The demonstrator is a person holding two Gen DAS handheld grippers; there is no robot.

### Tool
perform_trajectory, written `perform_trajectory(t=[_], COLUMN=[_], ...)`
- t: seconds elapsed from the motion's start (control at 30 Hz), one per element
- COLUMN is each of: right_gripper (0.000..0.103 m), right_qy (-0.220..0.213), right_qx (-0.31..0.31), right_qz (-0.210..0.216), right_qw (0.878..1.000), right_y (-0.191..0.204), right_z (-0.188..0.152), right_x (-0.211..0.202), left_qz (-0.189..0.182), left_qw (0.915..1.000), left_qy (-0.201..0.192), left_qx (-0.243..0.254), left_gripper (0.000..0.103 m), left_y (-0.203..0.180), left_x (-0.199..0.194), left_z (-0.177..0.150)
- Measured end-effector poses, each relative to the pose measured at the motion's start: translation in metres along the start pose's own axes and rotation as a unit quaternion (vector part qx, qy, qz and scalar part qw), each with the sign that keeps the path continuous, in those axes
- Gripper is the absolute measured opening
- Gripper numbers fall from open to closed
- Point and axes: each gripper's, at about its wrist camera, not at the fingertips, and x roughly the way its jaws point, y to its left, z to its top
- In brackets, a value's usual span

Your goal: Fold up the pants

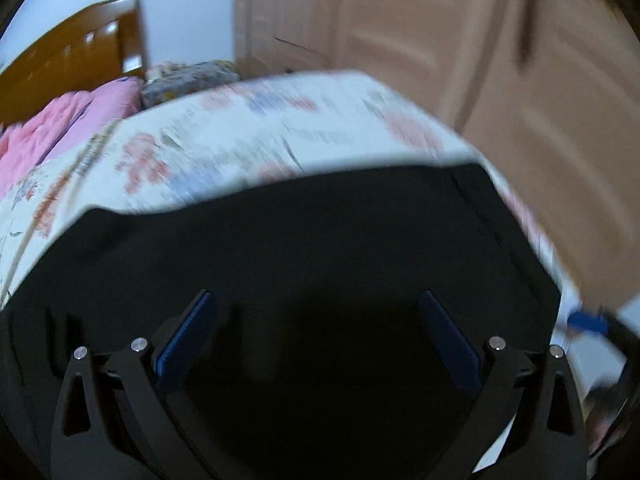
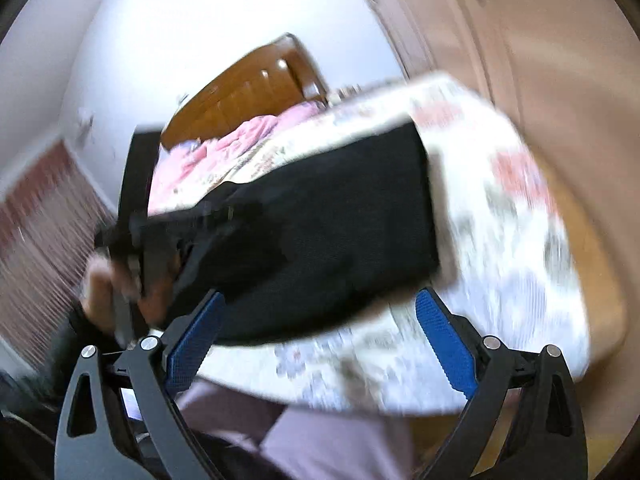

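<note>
- The black pants [image 1: 304, 248] lie spread flat on the bed [image 1: 248, 136], over a white sheet printed with red and blue flowers; both views are smeared with blur.
- From the right wrist camera the pants [image 2: 320, 224] read as a broad dark rectangle running across the sheet [image 2: 500, 216], one straight end toward the far side of the bed and the other end bunching near the left claw.
- The left claw [image 1: 318, 332] hangs just over the dark cloth with its two blue-padded fingers [image 1: 188, 336] spread wide apart; nothing sits between them, and I cannot tell whether the tips touch the fabric.
- The right claw [image 2: 320, 336] is likewise wide open and holds nothing. Its left pad [image 2: 196, 332] overlaps the near edge of the pants in the picture, its right pad lies over bare sheet.
- In the right wrist view the left claw [image 2: 136, 208] shows as a black blur at the left end of the pants, with the person's hand [image 2: 100, 292] wrapped around its handle.
- At the right edge of the left wrist view a bit of blue and black [image 1: 592, 320] pokes in beside the pants, too blurred to name.
- A pink quilt [image 1: 68, 120] is heaped at the head of the bed against a brown wooden headboard [image 1: 80, 56].
- Pale wooden wardrobe doors [image 1: 440, 32] stand beyond the bed.
</note>
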Motion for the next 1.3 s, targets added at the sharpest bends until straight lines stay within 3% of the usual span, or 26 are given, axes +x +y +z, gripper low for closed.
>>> perform_trajectory(t=[0.07,0.17,0.23,0.3,0.37,0.43,0.5,0.6,0.7,0.9,1.07,1.13,1.2,1.3], right_gripper=[0.093,0.093,0.093,0.094,0.094,0.094,0.095,0.097,0.098,0.097,0.097,0.097,0.097,0.097], right_qy=[0.003,0.017,0.033,0.053,0.057,0.067,0.066,0.068,0.041,0.019,0.011,0.012,0.01,0.005], right_qx=[0.024,0.045,0.062,0.099,0.135,0.155,0.162,0.185,0.197,0.186,0.181,0.171,0.17,0.187], right_qz=[0.016,0.027,0.017,0.01,0.021,0.024,0.027,0.033,0.072,0.112,0.145,0.141,0.125,0.084], right_qw=[1.0,0.998,0.997,0.994,0.989,0.985,0.984,0.98,0.977,0.976,0.973,0.975,0.977,0.979], right_y=[-0.007,-0.006,-0.008,-0.02,-0.027,-0.029,-0.029,-0.03,-0.03,-0.019,-0.011,-0.009,-0.012,-0.024], right_z=[0.003,0.017,0.025,0.03,0.036,0.035,0.037,0.043,0.049,0.062,0.073,0.075,0.072,0.069], right_x=[0.006,0.019,0.029,0.037,0.038,0.037,0.04,0.045,0.041,0.031,0.031,0.029,0.025,0.022], left_qz=[0.015,0.016,0.033,0.01,-0.003,-0.001,-0.023,-0.023,-0.034,-0.046,-0.025,0.008,0.03,0.014], left_qw=[0.9992,0.9994,0.999,0.9973,0.9939,0.9882,0.9833,0.9801,0.9798,0.9747,0.9745,0.977,0.9835,0.9895], left_qy=[0.023,0.02,-0.013,-0.053,-0.068,-0.072,-0.074,-0.062,-0.051,-0.049,-0.042,-0.048,-0.057,-0.07], left_qx=[0.03,0.022,0.025,0.05,0.087,0.135,0.165,0.187,0.19,0.213,0.219,0.208,0.169,0.126], left_gripper=[0.102,0.101,0.101,0.101,0.101,0.101,0.101,0.101,0.101,0.101,0.101,0.1,0.084,0.083], left_y=[-0.012,-0.01,-0.011,-0.022,-0.037,-0.059,-0.077,-0.098,-0.109,-0.132,-0.144,-0.14,-0.127,-0.109], left_x=[0.018,0.016,-0.003,-0.028,-0.04,-0.046,-0.046,-0.03,-0.015,-0.003,0.012,0.019,0.021,0.012], left_z=[-0.012,-0.014,-0.013,-0.017,-0.025,-0.04,-0.051,-0.055,-0.05,-0.041,-0.034,-0.031,-0.025,-0.023])
